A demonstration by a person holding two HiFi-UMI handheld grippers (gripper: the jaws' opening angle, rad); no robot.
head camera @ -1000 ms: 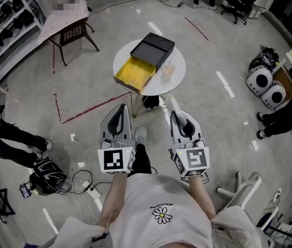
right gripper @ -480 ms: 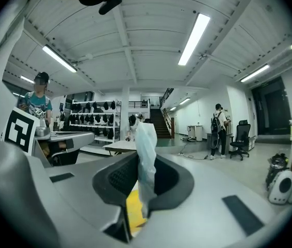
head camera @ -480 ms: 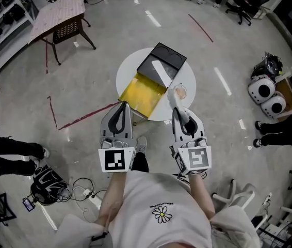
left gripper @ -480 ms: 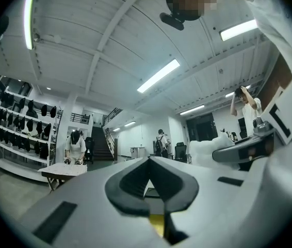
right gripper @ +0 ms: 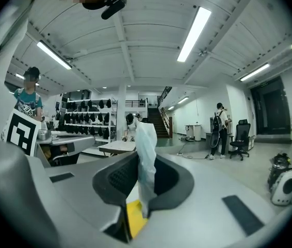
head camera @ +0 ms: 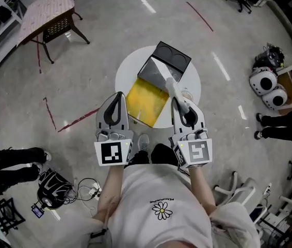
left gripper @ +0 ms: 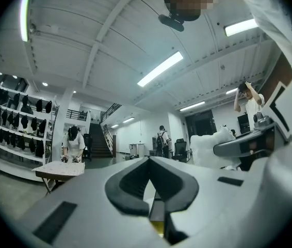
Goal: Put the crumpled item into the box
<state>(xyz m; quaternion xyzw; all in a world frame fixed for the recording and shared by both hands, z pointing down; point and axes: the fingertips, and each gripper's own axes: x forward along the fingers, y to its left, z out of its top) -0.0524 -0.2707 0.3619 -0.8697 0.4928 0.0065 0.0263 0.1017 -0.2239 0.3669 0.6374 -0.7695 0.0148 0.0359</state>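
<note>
Right gripper (head camera: 177, 99): fingers clenched on the crumpled white sheet-like item (head camera: 169, 86). The item stuck out past the fingertips, above the far part of the open yellow-lined box (head camera: 143, 105) with a dark grey lid. The box sat on the round white tabletop (head camera: 128, 68). Left gripper (head camera: 117, 96): fingers pressed together, nothing between them, held near the box's left side.

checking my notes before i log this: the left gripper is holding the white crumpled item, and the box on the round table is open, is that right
Not quite. It is the right gripper whose jaws are shut on the white crumpled item, as the right gripper view shows. The left gripper is shut with nothing in it. The box on the round white table is indeed open.
</note>
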